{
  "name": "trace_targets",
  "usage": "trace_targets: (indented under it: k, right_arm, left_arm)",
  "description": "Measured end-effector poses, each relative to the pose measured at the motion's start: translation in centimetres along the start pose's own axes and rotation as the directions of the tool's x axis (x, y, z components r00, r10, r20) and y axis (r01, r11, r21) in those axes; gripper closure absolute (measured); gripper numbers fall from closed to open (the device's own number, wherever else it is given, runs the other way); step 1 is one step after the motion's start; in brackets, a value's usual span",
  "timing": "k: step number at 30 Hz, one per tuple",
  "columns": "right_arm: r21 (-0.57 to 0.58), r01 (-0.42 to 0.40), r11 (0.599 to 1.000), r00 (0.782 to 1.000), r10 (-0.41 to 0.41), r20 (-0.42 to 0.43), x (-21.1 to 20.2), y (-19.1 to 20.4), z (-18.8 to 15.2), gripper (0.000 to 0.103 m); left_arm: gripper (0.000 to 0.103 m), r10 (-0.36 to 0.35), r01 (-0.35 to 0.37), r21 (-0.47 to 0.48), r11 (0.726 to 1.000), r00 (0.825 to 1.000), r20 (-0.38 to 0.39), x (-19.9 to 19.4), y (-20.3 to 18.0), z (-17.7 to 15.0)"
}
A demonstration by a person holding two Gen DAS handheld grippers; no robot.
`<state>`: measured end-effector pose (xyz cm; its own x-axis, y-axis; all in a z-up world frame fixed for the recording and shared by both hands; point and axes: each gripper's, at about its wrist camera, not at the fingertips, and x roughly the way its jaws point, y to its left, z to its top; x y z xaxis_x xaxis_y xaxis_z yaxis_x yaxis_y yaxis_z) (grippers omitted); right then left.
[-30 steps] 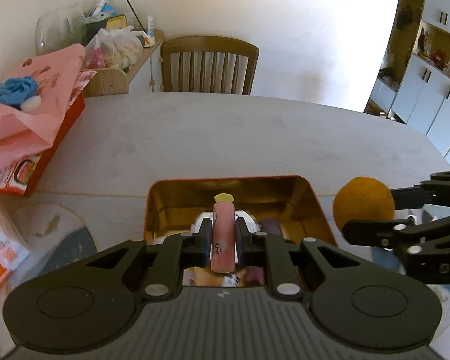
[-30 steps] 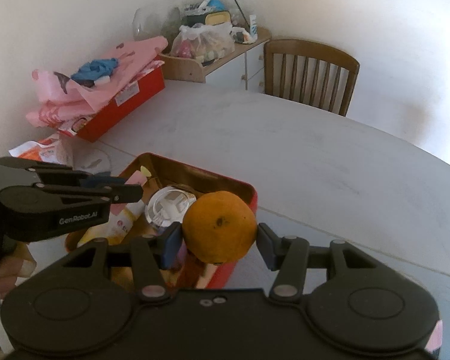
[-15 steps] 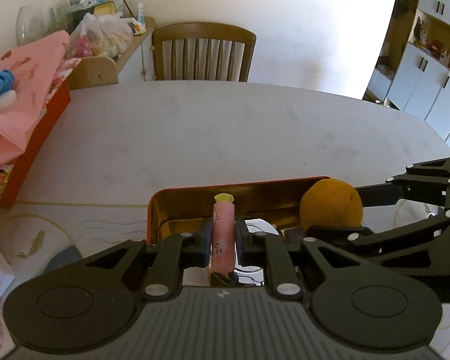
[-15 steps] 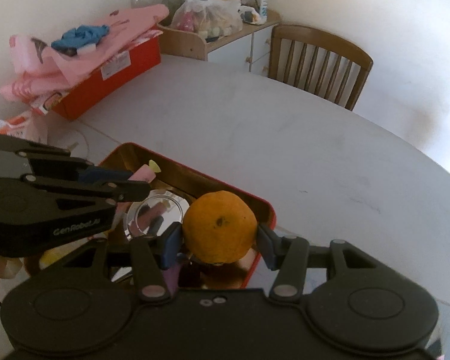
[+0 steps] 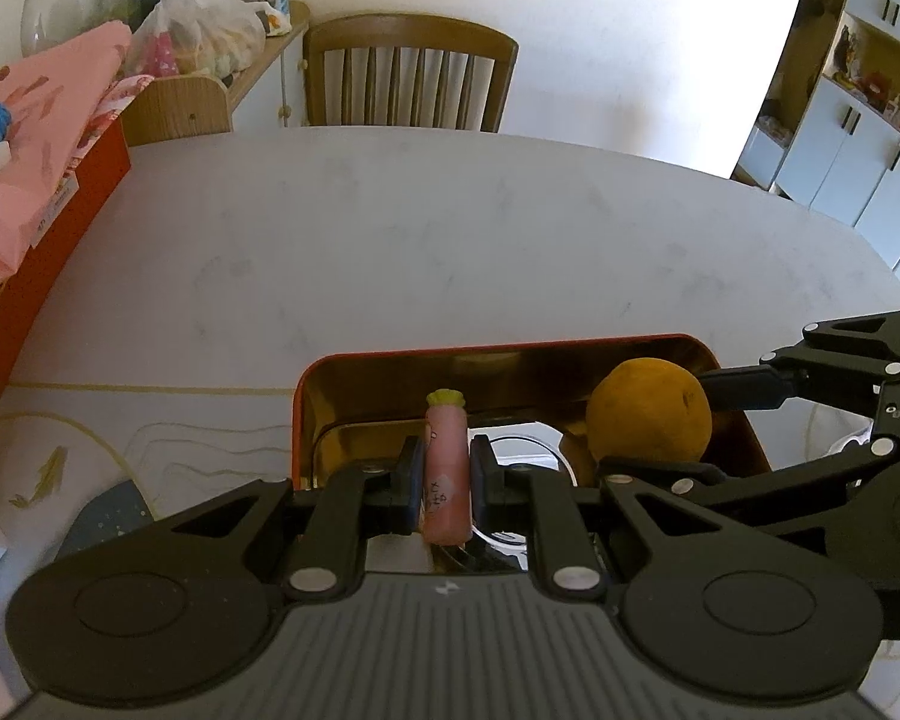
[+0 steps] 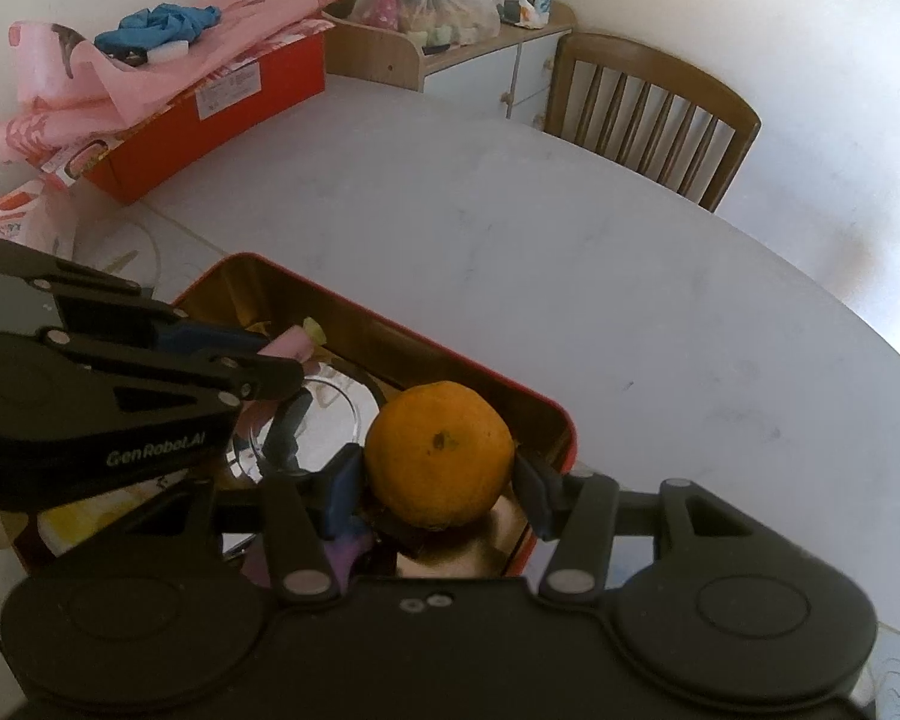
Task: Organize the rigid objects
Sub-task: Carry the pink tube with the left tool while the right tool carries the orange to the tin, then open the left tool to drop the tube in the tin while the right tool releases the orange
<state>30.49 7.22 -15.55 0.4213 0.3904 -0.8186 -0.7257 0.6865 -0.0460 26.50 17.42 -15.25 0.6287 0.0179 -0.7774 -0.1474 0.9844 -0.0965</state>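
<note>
The tin (image 5: 576, 343) looks like metal: glossy gold inside, mirror-like, with a red lacquered rim. The orange (image 6: 441, 461) has a dull, finely pitted skin. The pink tube (image 5: 447, 483) seems smooth matt plastic with a yellow cap. Both the left gripper (image 5: 444, 474) and right gripper (image 6: 441, 489) are matt black plastic with small shiny metal pins. The tabletop (image 5: 438, 228) is pale, smooth, faintly marbled. The chair (image 6: 651, 120) is varnished wood; the red box (image 6: 222, 114) looks like printed cardboard.

matte black grippers (image 5: 444, 480) (image 6: 438, 480), silver rivets, blue finger pads (image 6: 342, 480), white "genrobot.ai" lettering (image 6: 156, 450)
</note>
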Motion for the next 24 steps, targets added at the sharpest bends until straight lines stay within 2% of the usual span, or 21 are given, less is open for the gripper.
trace_targets:
  k: [7, 24]
  right_arm:
    - [0.017, 0.001, 1.000, 1.000, -0.001, 0.018, -0.8, -0.3, 0.0, 0.049]
    - [0.151, -0.088, 0.985, 0.990, 0.070, 0.124, -7.0, -2.5, -2.2, 0.041]
  left_arm:
    - [0.087, 0.003, -0.003, 0.012, 1.000, 1.000, -0.001, 0.2, -0.1, 0.2]
    - [0.087, 0.014, -0.014, 0.035, 0.999, 1.000, 0.015, -1.9, -1.1, -0.6]
